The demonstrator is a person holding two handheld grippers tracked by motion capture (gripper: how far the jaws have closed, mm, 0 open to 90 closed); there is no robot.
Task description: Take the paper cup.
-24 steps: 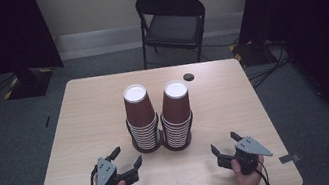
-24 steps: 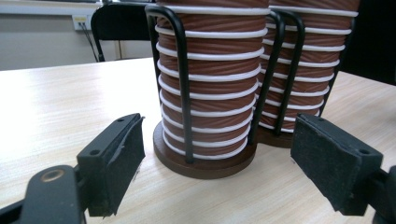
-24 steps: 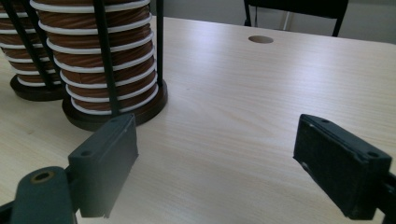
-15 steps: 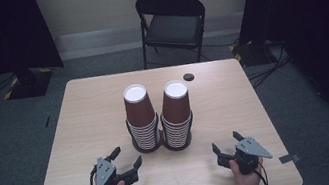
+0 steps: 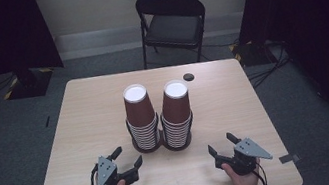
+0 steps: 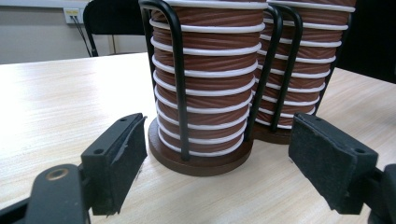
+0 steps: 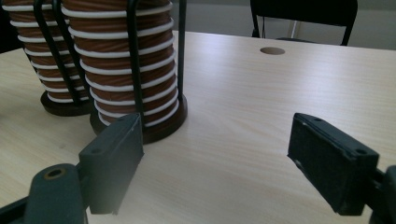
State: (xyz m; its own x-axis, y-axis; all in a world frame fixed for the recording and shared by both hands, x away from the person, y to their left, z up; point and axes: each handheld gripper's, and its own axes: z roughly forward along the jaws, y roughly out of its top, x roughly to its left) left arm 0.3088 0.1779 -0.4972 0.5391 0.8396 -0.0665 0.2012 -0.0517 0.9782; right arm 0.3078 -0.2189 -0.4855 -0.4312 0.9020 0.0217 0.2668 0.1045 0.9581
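While both claws gape empty, brown white-rimmed cup stacks fill wire holders.

No legible text, label, brand or number on anything in view.

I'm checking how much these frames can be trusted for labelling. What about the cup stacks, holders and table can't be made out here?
- Left cup stack: its top is cut off by the upper edge of the left gripper view.
- Right cup stack: likewise cut off in the right gripper view.
- Exact cup count: rims in the high view are too small to count.
- Dark round spot on the table: hole or object, too small to tell.
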